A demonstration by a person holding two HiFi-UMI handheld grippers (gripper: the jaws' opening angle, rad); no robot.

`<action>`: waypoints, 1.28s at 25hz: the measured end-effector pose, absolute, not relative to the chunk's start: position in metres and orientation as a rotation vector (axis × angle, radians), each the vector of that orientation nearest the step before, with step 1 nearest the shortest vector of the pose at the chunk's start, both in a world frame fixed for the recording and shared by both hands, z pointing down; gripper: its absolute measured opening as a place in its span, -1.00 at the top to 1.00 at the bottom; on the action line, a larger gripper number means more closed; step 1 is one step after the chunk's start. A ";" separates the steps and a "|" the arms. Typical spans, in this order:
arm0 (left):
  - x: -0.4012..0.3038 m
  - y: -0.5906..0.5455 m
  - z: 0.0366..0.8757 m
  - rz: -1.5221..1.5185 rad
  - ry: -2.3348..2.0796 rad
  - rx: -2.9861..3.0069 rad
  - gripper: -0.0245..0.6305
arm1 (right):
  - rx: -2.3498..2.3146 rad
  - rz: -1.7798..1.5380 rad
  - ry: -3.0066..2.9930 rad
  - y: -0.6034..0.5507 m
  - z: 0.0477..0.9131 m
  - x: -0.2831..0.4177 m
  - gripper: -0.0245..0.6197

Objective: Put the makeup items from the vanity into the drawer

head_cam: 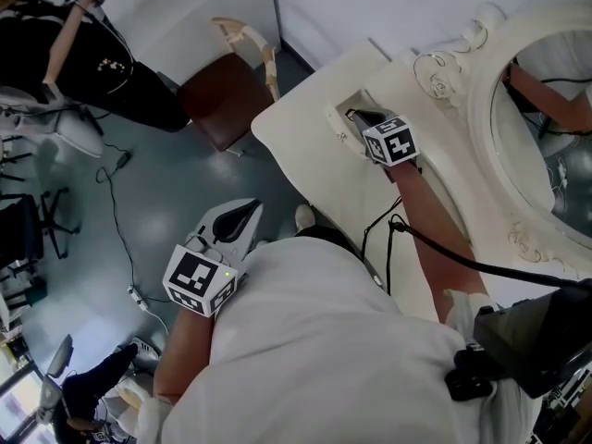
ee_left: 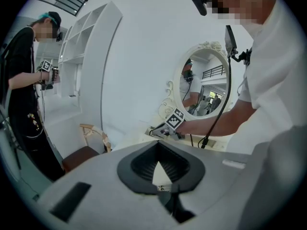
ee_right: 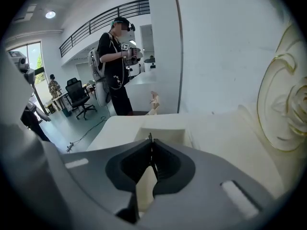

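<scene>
The cream vanity (head_cam: 310,169) has a small open drawer (head_cam: 343,106) let into its top at the far end. My right gripper (head_cam: 357,117) hovers at that drawer (ee_right: 165,131), jaws pressed together. A thin dark sliver sticks out at the tips (ee_right: 150,138); I cannot tell what item it is. In the left gripper view the right gripper (ee_left: 155,131) reaches over the vanity below the mirror. My left gripper (head_cam: 248,213) hangs low beside my body, off the vanity and over the floor, shut and empty (ee_left: 158,145). No loose makeup items show on the vanity top.
An ornate oval mirror (head_cam: 546,128) rises at the vanity's right. A chair with a brown seat (head_cam: 222,100) stands just past the vanity's far end. Another person in black (head_cam: 102,63) stands farther off holding grippers. Cables (head_cam: 116,211) trail across the grey floor.
</scene>
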State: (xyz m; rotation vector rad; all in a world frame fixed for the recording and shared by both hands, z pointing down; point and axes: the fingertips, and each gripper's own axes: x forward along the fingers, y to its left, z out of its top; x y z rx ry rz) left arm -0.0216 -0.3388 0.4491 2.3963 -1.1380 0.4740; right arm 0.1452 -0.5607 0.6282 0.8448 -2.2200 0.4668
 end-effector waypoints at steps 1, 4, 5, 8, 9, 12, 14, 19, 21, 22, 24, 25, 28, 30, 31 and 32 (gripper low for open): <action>-0.023 -0.339 0.449 0.472 -1.140 2.394 0.92 | 0.840 0.473 -2.207 -0.561 0.632 0.144 0.88; -0.024 -0.341 0.449 0.465 -1.141 2.390 0.92 | 0.819 0.485 -2.172 -0.562 0.642 0.142 0.88; -0.024 -0.341 0.449 0.464 -1.139 2.389 0.92 | 0.813 0.486 -2.160 -0.562 0.645 0.143 0.88; -0.025 -0.339 0.452 0.468 -1.136 2.382 0.92 | 0.792 0.482 -2.129 -0.562 0.650 0.143 0.88; -0.025 -0.339 0.453 0.469 -1.136 2.380 0.92 | 0.781 0.479 -2.119 -0.562 0.651 0.142 0.88; -0.025 -0.339 0.454 0.469 -1.134 2.375 0.92 | 0.745 0.464 -2.080 -0.560 0.655 0.140 0.88; -0.025 -0.339 0.454 0.467 -1.130 2.376 0.92 | 0.732 0.452 -2.056 -0.559 0.658 0.139 0.88; -0.032 -0.338 0.455 0.463 -1.130 2.373 0.92 | 0.710 0.436 -2.013 -0.557 0.663 0.137 0.87; -0.034 -0.335 0.456 0.459 -1.134 2.370 0.92 | 0.706 0.431 -2.000 -0.557 0.664 0.137 0.87; -0.035 -0.335 0.456 0.457 -1.135 2.370 0.92 | 0.708 0.430 -1.994 -0.556 0.664 0.137 0.87; -0.037 -0.333 0.456 0.451 -1.136 2.371 0.92 | 0.714 0.434 -1.984 -0.556 0.663 0.139 0.86; -0.038 -0.332 0.456 0.449 -1.135 2.372 0.92 | 0.716 0.436 -1.982 -0.556 0.663 0.139 0.85; -0.042 -0.328 0.455 0.446 -1.133 2.372 0.92 | 0.724 0.436 -1.980 -0.555 0.662 0.141 0.81; -0.045 -0.326 0.455 0.446 -1.126 2.374 0.92 | 0.734 0.442 -1.987 -0.554 0.660 0.143 0.76; -0.046 -0.324 0.454 0.447 -1.121 2.377 0.92 | 0.740 0.443 -1.994 -0.553 0.659 0.143 0.73; -0.048 -0.323 0.454 0.447 -1.114 2.381 0.92 | 0.750 0.442 -2.004 -0.552 0.656 0.143 0.72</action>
